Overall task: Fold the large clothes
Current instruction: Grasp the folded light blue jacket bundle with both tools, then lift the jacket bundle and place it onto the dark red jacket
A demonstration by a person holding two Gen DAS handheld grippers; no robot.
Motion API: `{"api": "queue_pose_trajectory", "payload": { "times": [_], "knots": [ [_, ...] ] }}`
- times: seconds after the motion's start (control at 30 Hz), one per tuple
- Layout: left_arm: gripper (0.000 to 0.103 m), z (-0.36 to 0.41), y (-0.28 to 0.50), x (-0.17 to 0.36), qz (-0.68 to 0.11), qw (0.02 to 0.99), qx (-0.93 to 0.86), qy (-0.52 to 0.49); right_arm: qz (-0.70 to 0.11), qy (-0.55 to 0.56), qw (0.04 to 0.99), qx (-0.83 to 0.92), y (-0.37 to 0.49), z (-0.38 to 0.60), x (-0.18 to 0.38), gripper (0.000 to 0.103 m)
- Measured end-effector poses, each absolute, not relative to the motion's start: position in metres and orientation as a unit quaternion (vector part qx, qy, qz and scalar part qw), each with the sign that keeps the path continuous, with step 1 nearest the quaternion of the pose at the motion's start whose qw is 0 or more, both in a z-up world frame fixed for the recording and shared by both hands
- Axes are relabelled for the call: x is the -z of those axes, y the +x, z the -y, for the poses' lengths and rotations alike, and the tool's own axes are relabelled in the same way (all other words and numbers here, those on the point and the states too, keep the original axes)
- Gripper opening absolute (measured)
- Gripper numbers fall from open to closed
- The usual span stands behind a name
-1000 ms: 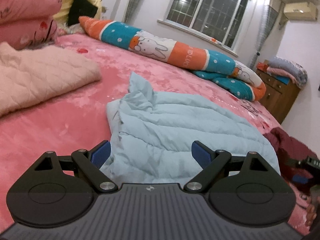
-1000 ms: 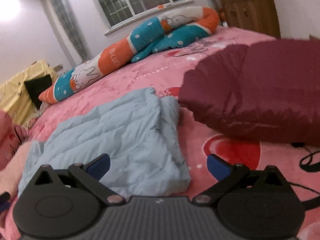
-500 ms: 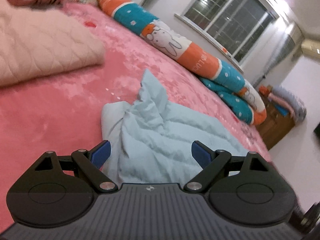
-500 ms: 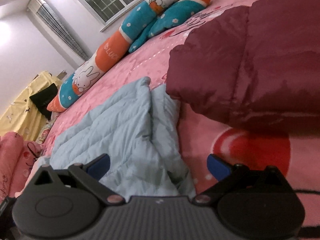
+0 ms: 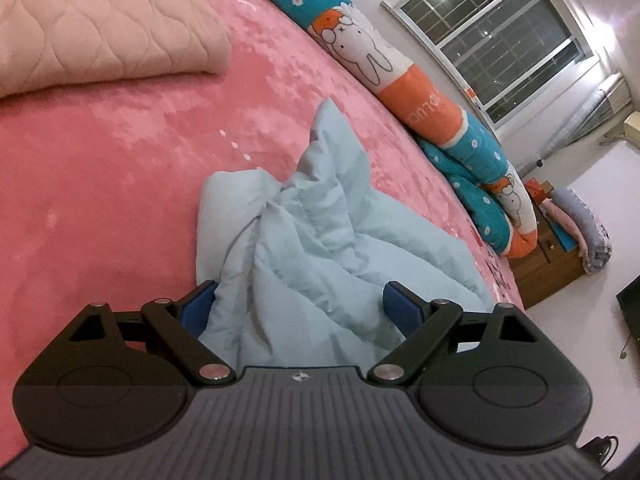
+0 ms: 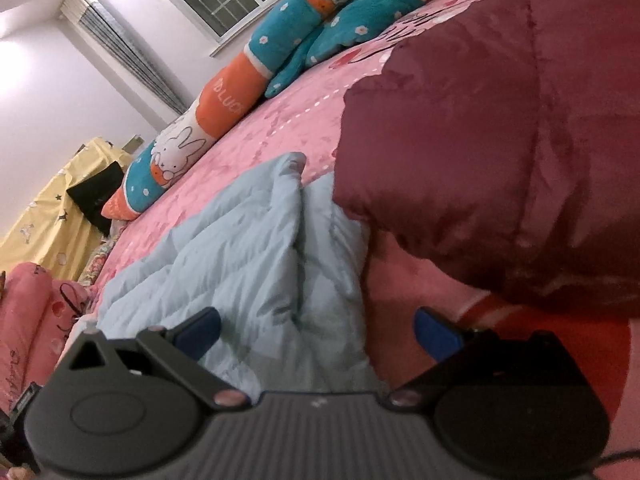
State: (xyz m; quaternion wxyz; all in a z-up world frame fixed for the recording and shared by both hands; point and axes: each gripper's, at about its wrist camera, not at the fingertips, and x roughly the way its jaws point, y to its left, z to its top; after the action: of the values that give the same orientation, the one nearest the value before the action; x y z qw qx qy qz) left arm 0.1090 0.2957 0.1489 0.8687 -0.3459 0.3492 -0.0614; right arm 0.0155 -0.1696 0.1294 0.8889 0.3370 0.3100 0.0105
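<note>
A light blue quilted jacket (image 5: 316, 248) lies crumpled on the pink bed (image 5: 100, 184); it also shows in the right wrist view (image 6: 248, 256). My left gripper (image 5: 298, 306) is open, its blue-padded fingers on either side of the jacket's near bunched edge. My right gripper (image 6: 318, 330) is open over the jacket's other near edge, with fabric between the fingers. Neither is closed on the cloth. A dark maroon puffer jacket (image 6: 500, 152) lies on the bed right beside the blue one.
A long orange, teal and white rabbit bolster (image 5: 400, 64) lies along the far side of the bed. A folded peach quilt (image 5: 92, 28) lies at the left. A wooden dresser (image 5: 556, 260) stands beyond the bed. Pink bedding (image 6: 24, 320) is stacked at the left.
Both grippers have tilted and moved in closer to the blue jacket, so its edges now lie between the open fingers. The jacket itself has not moved.
</note>
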Motion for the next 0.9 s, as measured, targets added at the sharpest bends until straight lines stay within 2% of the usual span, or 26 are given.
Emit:
{"api": "queue_pose_trajectory", "payload": {
  "times": [0.6, 0.7, 0.77, 0.8, 0.87, 0.9],
  "knots": [
    [0.103, -0.28, 0.127, -0.139, -0.347, 0.874, 0.065, -0.335, -0.301, 0.324, 0.894, -0.079, 0.054, 0.147, -0.124, 0.103],
    [0.103, -0.273, 0.127, -0.14, -0.342, 0.881, 0.06, -0.321, -0.301, 0.315, 0.897, -0.076, 0.055, 0.141, -0.126, 0.091],
    [0.103, -0.269, 0.125, -0.141, -0.335, 0.885, 0.06, -0.319, -0.3, 0.316, 0.897, -0.077, 0.054, 0.139, -0.127, 0.076],
    [0.103, -0.267, 0.124, -0.142, -0.331, 0.887, 0.058, -0.318, -0.3, 0.317, 0.896, -0.078, 0.053, 0.139, -0.128, 0.072],
    [0.098, -0.263, 0.123, -0.143, -0.323, 0.892, 0.057, -0.311, -0.298, 0.312, 0.899, -0.076, 0.052, 0.136, -0.132, 0.056],
    [0.092, -0.261, 0.121, -0.144, -0.317, 0.896, 0.053, -0.306, -0.296, 0.308, 0.901, -0.075, 0.05, 0.135, -0.135, 0.052]
  ]
}}
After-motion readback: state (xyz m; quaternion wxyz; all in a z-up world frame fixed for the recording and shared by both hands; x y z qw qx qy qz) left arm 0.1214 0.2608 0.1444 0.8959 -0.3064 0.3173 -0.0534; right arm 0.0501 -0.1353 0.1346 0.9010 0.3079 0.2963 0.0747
